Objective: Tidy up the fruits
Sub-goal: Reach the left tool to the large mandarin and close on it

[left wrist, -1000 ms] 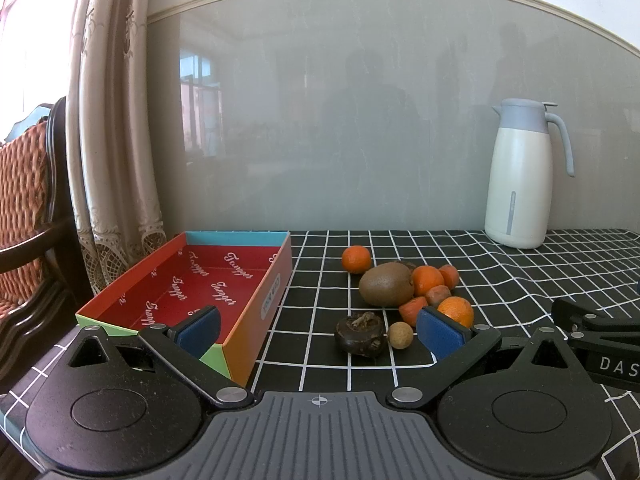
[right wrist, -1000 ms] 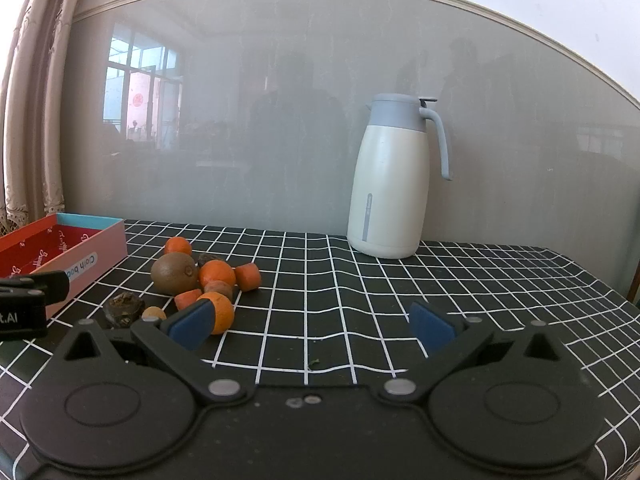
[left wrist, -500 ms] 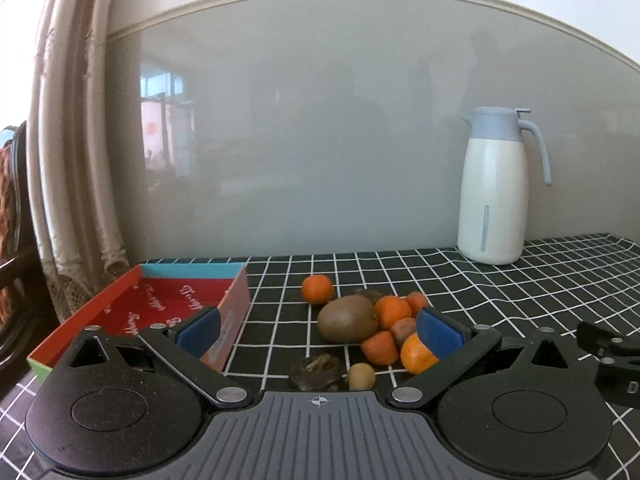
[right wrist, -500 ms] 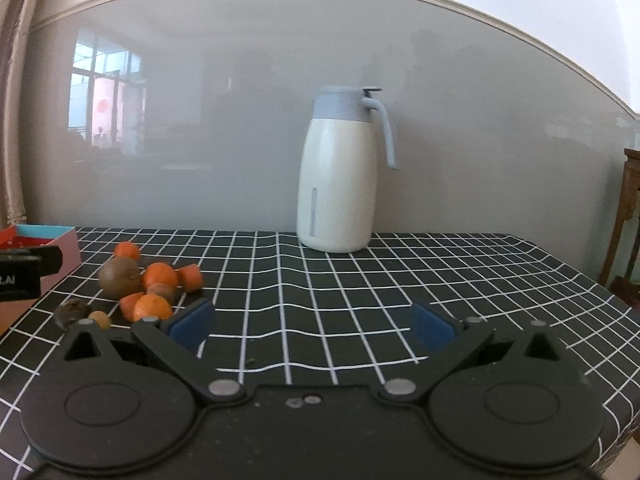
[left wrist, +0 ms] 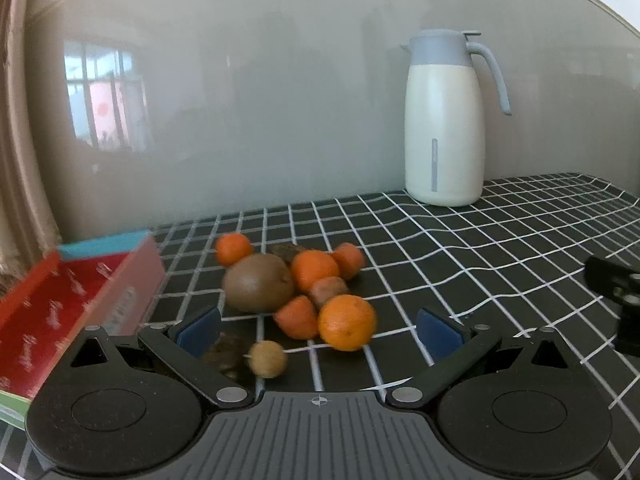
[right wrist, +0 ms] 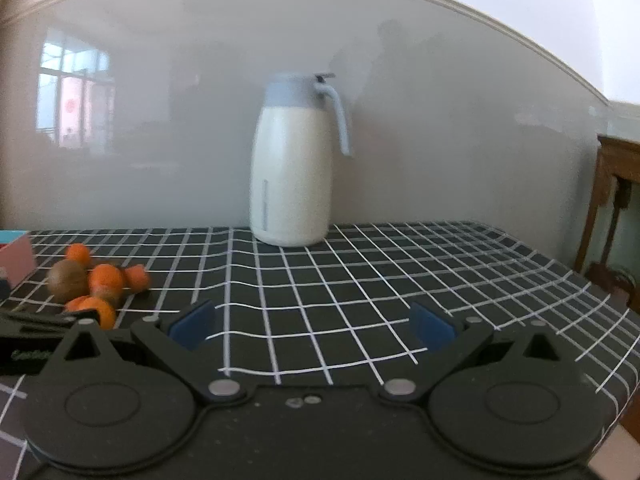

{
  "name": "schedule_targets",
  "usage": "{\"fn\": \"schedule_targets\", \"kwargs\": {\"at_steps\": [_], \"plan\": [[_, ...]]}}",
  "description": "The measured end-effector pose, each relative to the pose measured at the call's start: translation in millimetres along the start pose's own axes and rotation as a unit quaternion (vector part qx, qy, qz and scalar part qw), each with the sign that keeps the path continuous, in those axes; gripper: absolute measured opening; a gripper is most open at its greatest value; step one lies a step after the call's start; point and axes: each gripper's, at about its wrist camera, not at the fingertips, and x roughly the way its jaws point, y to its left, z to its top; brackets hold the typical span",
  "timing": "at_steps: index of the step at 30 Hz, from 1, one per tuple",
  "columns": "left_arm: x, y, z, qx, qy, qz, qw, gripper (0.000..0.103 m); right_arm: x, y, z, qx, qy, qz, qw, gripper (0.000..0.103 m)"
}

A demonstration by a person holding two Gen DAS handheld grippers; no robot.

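A pile of fruit lies on the black checked tablecloth (left wrist: 460,248): a brown kiwi (left wrist: 258,283), several oranges, the nearest orange (left wrist: 347,322), a small tan longan (left wrist: 267,359) and a dark wrinkled fruit (left wrist: 226,354). My left gripper (left wrist: 319,330) is open and empty, just in front of the pile, with the nearest orange and longan between its fingers. The red open box (left wrist: 60,304) stands to the left. My right gripper (right wrist: 312,326) is open and empty over bare cloth; the pile (right wrist: 90,284) is at its far left.
A white thermos jug with a grey-blue lid (left wrist: 444,120) stands at the back against the glossy wall; it also shows in the right wrist view (right wrist: 294,164). A wooden chair (right wrist: 616,208) is past the table's right edge. A curtain (left wrist: 16,128) hangs at the left.
My left gripper has swung right and closer to the fruit pile, so the box slid to the left edge. My right gripper has turned right, away from the pile. Both stayed open.
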Motion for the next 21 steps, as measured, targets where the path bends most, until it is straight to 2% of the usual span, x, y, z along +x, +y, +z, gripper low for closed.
{"fn": "schedule_targets", "kwargs": {"at_steps": [7, 11, 12, 14, 16, 21], "plan": [[16, -13, 3, -0.014, 0.006, 0.001, 0.9999, 0.103, 28, -4, 4, 0.007, 0.012, -0.016, 1.000, 0.103], [31, -20, 3, -0.008, 0.025, 0.007, 0.9996, 0.101, 37, -9, 7, 0.018, 0.015, -0.023, 0.999, 0.103], [35, -21, 3, -0.004, 0.032, 0.011, 0.9994, 0.095, 40, -10, 8, 0.020, 0.015, -0.025, 0.999, 0.103], [45, -20, 2, -0.005, 0.058, 0.006, 0.9983, 0.048, 44, -12, 10, 0.024, 0.016, -0.028, 0.999, 0.103], [53, -15, 0, -0.021, 0.079, -0.005, 0.9966, 0.041, 46, -14, 10, 0.026, 0.017, -0.030, 0.999, 0.103], [51, -14, 1, -0.020, 0.079, -0.008, 0.9967, 0.040, 46, -14, 9, 0.014, 0.016, -0.028, 0.999, 0.103]]}}
